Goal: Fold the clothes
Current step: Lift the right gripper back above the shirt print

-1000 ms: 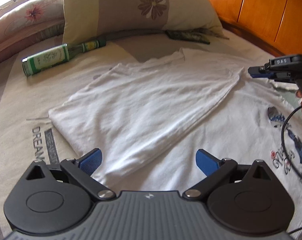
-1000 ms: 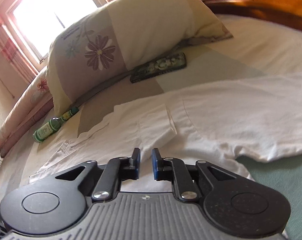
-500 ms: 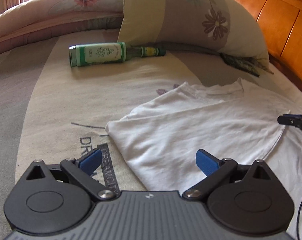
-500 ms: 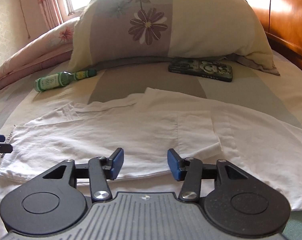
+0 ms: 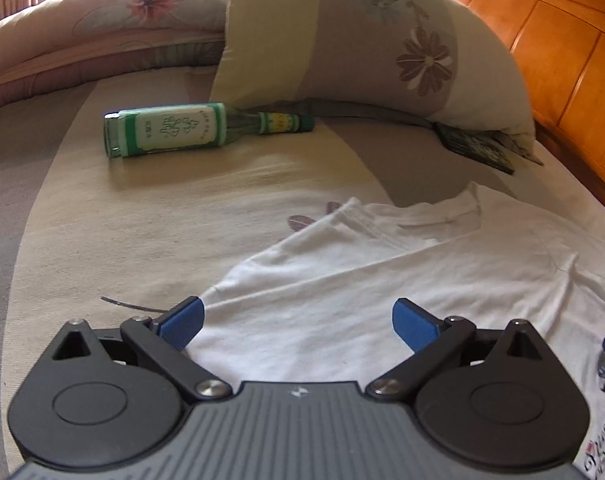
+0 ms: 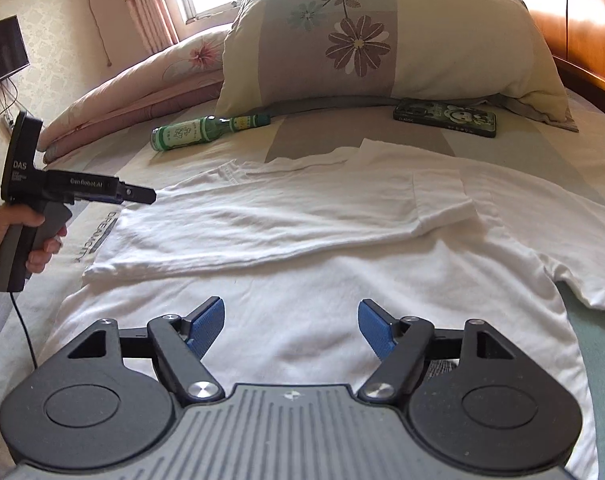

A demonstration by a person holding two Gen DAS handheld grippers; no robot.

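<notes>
Below the floral pillow (image 6: 382, 36), one side of the white cotton T-shirt (image 6: 302, 240) lies folded; left gripper (image 5: 298, 320) released, right gripper (image 6: 290, 320) opening, both empty. Next, likely grasp the opposite sleeve.

Soft cloth against hard gloss

White cotton-like T-shirt (image 6: 302, 240) lies matt and creased; behind it, the green glass bottle (image 6: 198, 132) with paper label shines, and the orange varnished wooden headboard (image 5: 542, 60) gleams smooth.

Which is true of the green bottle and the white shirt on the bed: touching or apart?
Apart. The right wrist view shows a strip of bare bedsheet between the bottle and the shirt; the left wrist view shows the same gap.
</notes>
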